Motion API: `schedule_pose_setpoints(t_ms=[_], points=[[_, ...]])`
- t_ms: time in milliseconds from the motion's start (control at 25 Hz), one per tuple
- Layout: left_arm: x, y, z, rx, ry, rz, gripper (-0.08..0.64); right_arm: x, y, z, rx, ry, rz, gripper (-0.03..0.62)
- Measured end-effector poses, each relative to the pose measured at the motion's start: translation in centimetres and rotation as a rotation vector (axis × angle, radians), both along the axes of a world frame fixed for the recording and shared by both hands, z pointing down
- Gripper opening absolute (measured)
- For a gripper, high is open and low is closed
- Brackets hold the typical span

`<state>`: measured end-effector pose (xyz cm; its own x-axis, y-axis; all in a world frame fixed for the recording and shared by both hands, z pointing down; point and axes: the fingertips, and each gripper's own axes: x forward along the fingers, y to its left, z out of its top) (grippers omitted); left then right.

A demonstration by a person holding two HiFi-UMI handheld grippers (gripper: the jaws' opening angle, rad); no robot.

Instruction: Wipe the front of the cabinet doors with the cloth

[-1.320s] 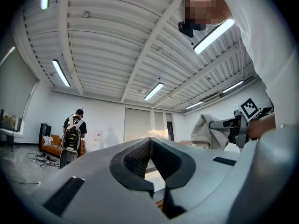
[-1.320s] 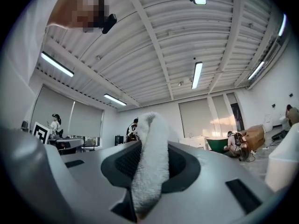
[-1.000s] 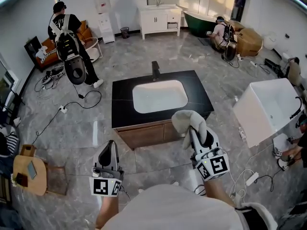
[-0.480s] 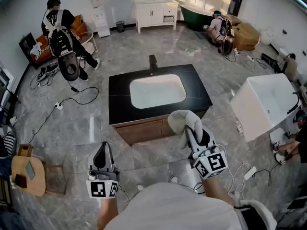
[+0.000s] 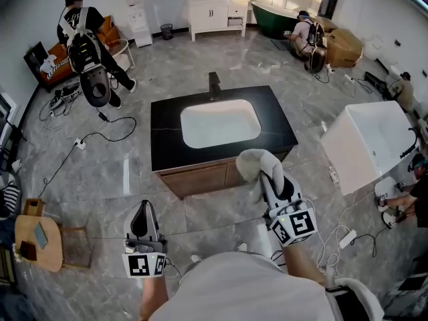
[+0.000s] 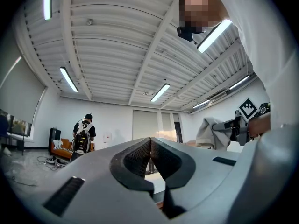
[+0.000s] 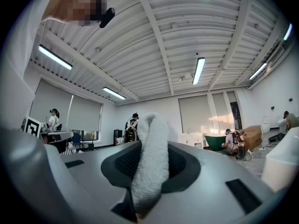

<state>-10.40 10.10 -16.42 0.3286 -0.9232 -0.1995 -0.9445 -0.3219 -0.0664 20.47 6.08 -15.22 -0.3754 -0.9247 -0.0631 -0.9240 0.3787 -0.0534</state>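
L tongs tips together, empty; R tongs tight round cloth, nr cabinet doors.

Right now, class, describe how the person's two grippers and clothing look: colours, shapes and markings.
The left gripper and right gripper match: grey, wedge-shaped tongs faced with black ribbed pads. Each carries a white cube printed with black square markers, the left cube and the right cube. The person wears a white top.
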Motion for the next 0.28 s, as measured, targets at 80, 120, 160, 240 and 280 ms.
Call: schedule_pose_setpoints(t_ms=[80, 120, 160, 240, 280], points=[[-0.02, -0.33, -0.15, 0.006, -0.003, 0.004, 0.017, -0.09, -0.37, -0.06, 0.004, -0.002, 0.003, 0.106], [0.00, -0.50, -0.17, 0.008, -0.006, 0.006, 0.017, -0.14, -0.56, -0.04, 0.006, -0.003, 0.004, 0.106], [0.01, -0.65, -0.14, 0.009, -0.007, 0.007, 0.017, -0.18, -0.71, 0.02, 0.008, -0.005, 0.004, 0.104], [-0.03, -0.85, -0.08, 0.009, -0.009, 0.007, 0.017, -0.25, -0.88, 0.15, 0.009, -0.008, 0.004, 0.106], [-0.06, -0.93, -0.05, 0.009, -0.009, 0.006, 0.017, -0.28, -0.95, 0.22, 0.009, -0.008, 0.003, 0.106]])
